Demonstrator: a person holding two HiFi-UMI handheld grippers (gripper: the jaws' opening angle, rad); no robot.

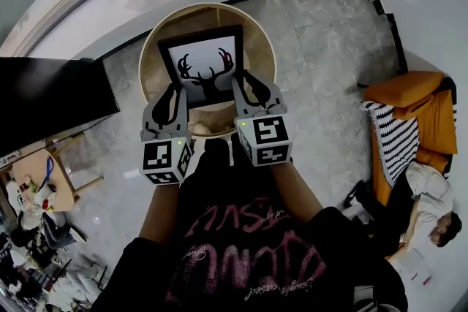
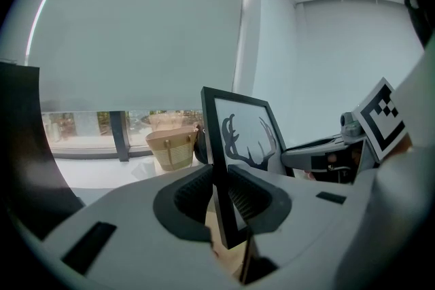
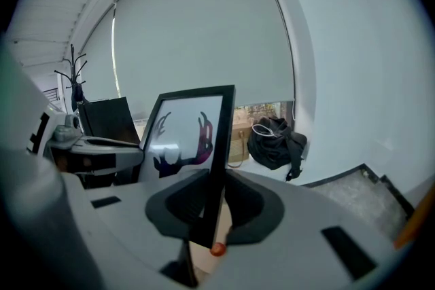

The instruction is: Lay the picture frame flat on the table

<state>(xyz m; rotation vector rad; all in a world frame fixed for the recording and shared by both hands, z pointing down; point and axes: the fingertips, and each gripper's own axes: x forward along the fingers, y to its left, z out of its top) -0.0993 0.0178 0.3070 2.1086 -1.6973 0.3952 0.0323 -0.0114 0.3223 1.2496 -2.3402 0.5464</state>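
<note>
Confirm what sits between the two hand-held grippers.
The frame: left hand-held gripper clamps its left edge, right hand-held gripper its right edge, per head view.

Round pale wooden table (image 1: pixel 150 62) on grey marbled floor (image 1: pixel 322 47)

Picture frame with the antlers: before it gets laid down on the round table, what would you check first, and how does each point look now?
1. Left gripper grips the picture frame at its left edge: ok, jaws shut on it.
2. Right gripper grips the right edge: ok, jaws shut on it.
3. Both grips at a similar height: ok, roughly level in the head view.
4. Frame is over the table: ok, the round top lies beneath it.
5. Landing spot free: cannot tell, frame and grippers hide it.
</note>
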